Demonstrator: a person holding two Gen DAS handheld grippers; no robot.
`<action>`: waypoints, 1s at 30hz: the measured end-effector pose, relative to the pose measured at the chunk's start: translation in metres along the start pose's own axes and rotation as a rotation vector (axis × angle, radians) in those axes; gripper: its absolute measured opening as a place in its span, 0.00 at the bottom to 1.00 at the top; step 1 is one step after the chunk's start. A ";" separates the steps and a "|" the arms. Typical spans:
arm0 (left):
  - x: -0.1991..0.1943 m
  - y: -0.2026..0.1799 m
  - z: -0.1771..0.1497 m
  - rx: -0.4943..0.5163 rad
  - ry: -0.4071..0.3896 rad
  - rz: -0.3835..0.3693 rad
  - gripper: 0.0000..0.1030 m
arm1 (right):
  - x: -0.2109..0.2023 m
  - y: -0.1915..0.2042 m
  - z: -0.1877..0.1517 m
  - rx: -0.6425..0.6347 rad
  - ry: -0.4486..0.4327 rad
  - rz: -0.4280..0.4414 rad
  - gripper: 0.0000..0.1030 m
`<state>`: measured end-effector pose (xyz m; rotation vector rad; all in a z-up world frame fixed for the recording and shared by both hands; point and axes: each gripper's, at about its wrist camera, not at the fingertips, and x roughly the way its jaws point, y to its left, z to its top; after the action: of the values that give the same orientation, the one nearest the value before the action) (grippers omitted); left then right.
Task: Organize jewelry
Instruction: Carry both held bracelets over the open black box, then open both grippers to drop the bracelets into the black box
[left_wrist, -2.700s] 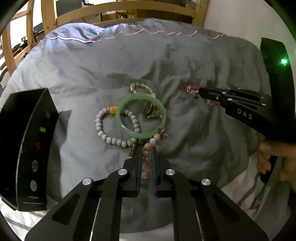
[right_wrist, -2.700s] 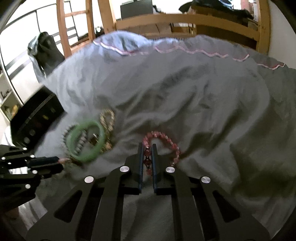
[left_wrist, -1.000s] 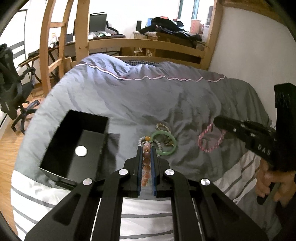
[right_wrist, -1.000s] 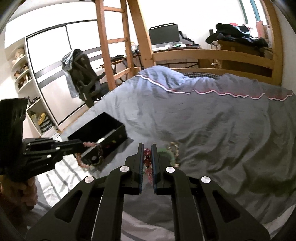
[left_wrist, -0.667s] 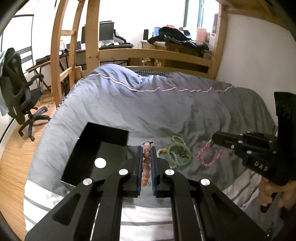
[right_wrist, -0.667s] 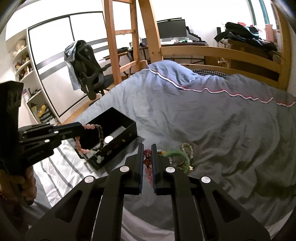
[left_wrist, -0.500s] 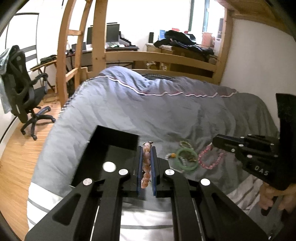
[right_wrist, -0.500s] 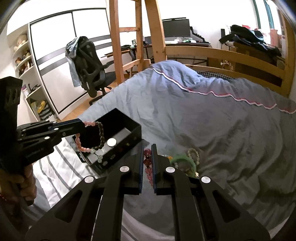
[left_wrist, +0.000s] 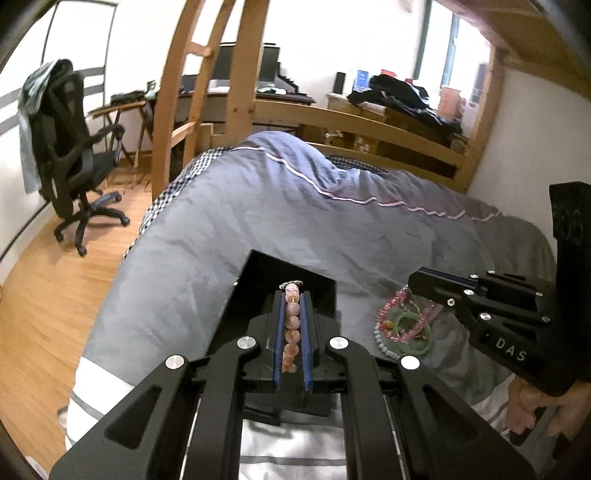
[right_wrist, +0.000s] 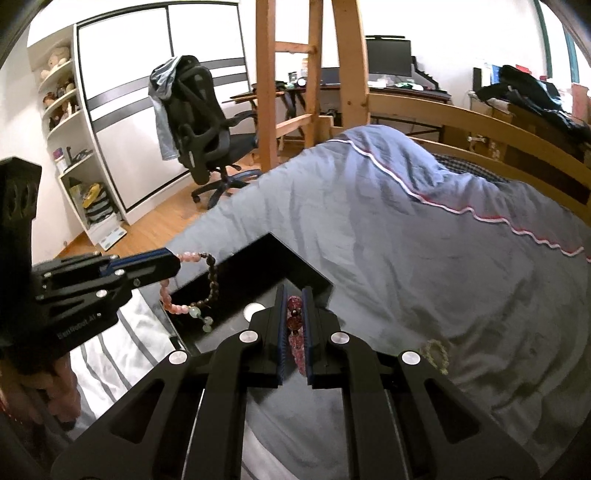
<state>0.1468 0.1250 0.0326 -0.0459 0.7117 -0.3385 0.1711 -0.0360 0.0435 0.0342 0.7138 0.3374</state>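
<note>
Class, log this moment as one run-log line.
left tool: shut on peach bead bracelet | right tool: shut on pink bead bracelet | both over black box | green bangle on duvet

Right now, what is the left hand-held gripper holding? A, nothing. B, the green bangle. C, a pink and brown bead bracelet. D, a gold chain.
C: the left hand-held gripper is shut on a pink and brown bead bracelet that dangles over the black box.

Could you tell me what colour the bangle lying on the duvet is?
The bangle is pale jade green; the left wrist view shows it best.
</note>
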 end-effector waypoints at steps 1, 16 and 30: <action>0.001 0.004 0.000 -0.018 0.003 -0.004 0.08 | 0.003 0.002 0.002 0.001 0.001 0.007 0.08; 0.023 0.033 -0.008 -0.099 0.093 0.108 0.08 | 0.056 0.031 0.014 -0.013 0.092 0.069 0.08; 0.004 0.041 -0.006 -0.152 0.001 0.191 0.85 | 0.056 0.019 0.016 0.073 0.094 0.087 0.51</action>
<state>0.1580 0.1625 0.0193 -0.1209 0.7357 -0.1012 0.2156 0.0010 0.0230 0.1195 0.8193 0.3980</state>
